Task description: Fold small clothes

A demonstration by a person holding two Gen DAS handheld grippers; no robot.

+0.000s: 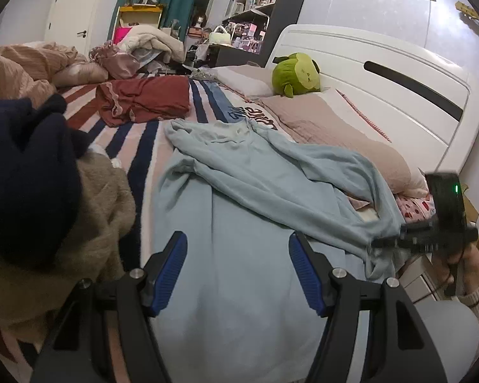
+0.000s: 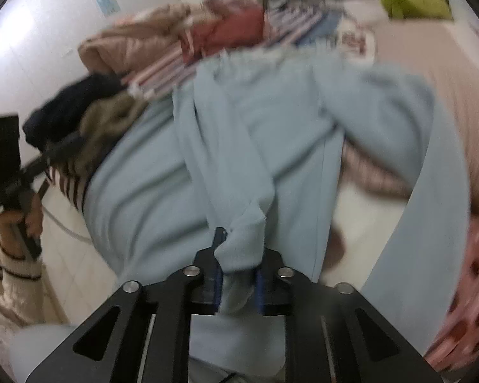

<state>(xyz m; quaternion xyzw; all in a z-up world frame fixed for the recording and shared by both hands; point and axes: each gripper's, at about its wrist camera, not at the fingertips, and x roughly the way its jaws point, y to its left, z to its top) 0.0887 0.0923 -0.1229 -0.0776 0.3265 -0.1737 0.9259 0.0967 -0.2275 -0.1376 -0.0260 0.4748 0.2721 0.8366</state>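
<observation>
No legible text anywhere.

Both views: dim, flat indoor light, soft shadows. Fisheye bending, dark vignette at corners. Left wrist view sharp; right wrist view motion-blurred throughout, glare on wall (image 2: 32, 41) upper left.

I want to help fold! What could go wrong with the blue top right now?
The right gripper pinches only a small bunch of the blue top, so it might slip out. The left gripper is open, holding nothing, so the top could drag crooked toward the dark and tan clothes beside it.
</observation>
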